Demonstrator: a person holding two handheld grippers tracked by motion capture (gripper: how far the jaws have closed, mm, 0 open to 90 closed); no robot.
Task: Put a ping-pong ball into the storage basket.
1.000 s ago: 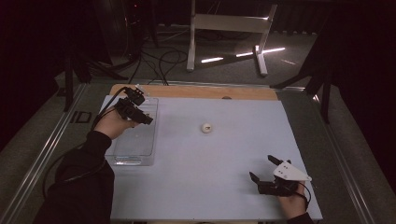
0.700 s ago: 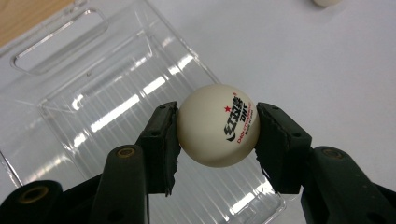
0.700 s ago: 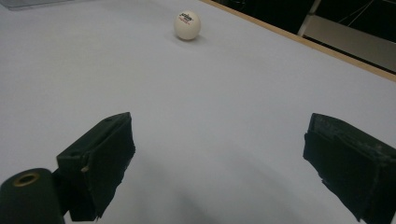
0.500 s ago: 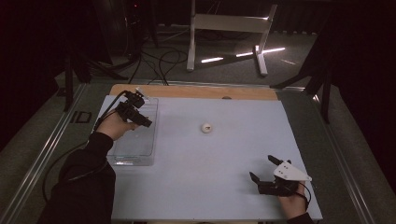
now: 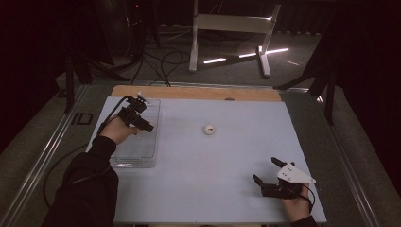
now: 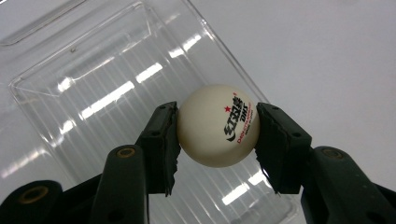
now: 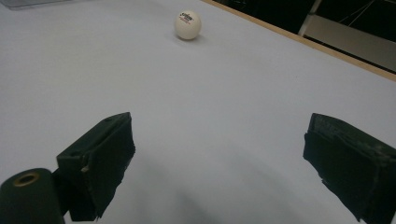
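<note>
Lowered since a second ago, left gripper (image 6: 217, 135) sits over clear ribbed plastic tray (image 5: 137, 142), clenched on white printed ping-pong ball (image 6: 218, 125). Ball's print faces camera; round, no long axis. Right gripper (image 7: 219, 168) gapes empty, well apart from tray.

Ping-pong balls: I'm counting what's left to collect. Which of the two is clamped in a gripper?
The ball with red-and-black print, pinched between the left gripper over the clear tray. The other ball lies loose mid-table, untouched.
</note>
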